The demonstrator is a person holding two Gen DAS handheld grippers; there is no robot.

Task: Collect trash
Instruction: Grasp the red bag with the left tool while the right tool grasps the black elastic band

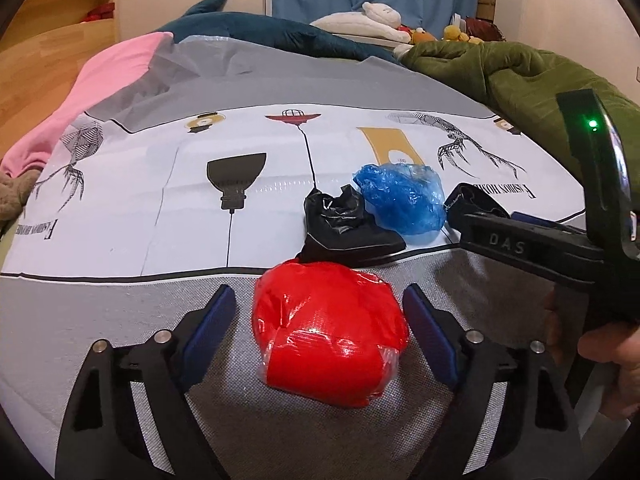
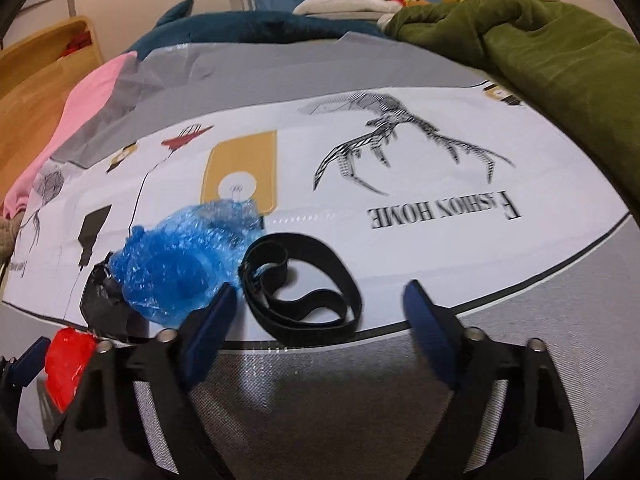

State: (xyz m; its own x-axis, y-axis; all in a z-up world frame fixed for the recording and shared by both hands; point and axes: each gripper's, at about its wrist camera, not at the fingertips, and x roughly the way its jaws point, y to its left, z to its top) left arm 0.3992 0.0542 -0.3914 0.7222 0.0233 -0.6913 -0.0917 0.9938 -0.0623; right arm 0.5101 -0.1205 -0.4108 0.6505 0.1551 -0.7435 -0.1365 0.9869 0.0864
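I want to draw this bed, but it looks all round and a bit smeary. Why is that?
Left wrist view: the fisheye lens bulges the bed into a dome, and light glints white on the red bag. Right wrist view: same bulge, and the printed letters and the blue pads look smeared by motion.

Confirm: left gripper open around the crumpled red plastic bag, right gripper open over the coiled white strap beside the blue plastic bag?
Wrong on colour only: the coiled strap is black, as the right wrist view shows. The rest holds: left gripper open around the crumpled red plastic bag, right gripper open, blue plastic bag beside the strap.
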